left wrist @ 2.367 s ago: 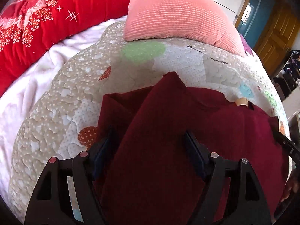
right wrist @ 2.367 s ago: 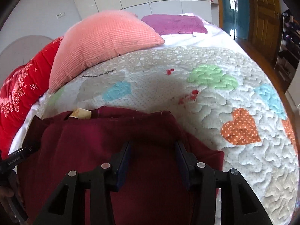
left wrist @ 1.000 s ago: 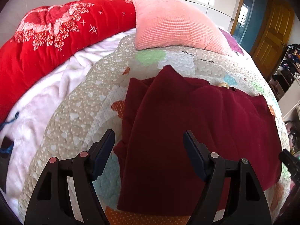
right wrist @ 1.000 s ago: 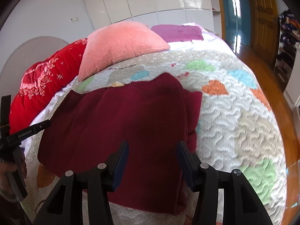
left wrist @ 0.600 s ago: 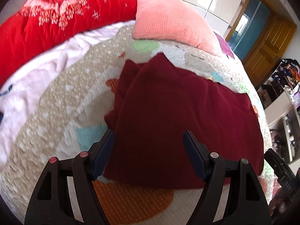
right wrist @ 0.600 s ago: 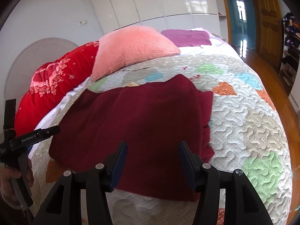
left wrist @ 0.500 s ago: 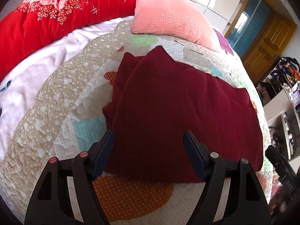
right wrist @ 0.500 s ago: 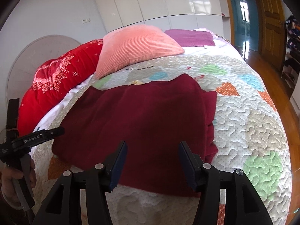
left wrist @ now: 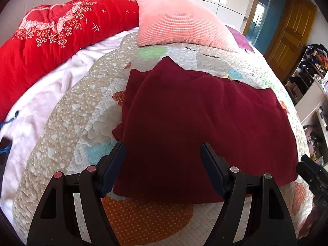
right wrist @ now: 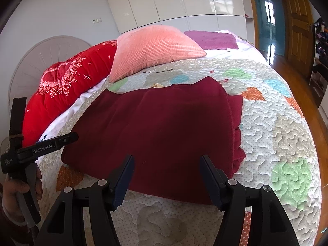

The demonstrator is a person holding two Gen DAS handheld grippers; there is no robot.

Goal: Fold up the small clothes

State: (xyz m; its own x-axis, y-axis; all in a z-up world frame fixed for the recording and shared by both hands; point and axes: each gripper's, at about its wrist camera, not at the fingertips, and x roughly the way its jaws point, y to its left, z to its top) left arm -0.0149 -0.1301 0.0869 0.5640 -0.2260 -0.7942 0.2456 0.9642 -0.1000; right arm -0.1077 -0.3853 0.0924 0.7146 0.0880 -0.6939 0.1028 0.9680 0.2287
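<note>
A dark red garment [left wrist: 196, 123] [right wrist: 164, 127] lies flat on the patchwork quilt [left wrist: 78, 110] [right wrist: 276, 123], its side parts folded in over the body. A small tan label [right wrist: 156, 85] peeks out at its far edge. My left gripper [left wrist: 163, 157] hovers open above the garment's near left part, with nothing pinched. My right gripper [right wrist: 167, 172] hangs over the near edge, jaws opening, and no cloth is caught between them. The left tool, held by a hand [right wrist: 18, 188], shows at the right wrist view's left edge.
A pink cushion [left wrist: 178, 20] [right wrist: 153, 49], a red floral duvet [left wrist: 51, 34] [right wrist: 67, 82] and a purple cloth [right wrist: 213, 40] lie at the bed's head. White sheet [left wrist: 34, 106] on the left. Wooden floor [right wrist: 287, 69], doors and shelving stand to the right.
Both grippers have drawn back from the garment toward its near edge, so more of it and the quilt shows. The right jaws have spread wider. The garment has not moved.
</note>
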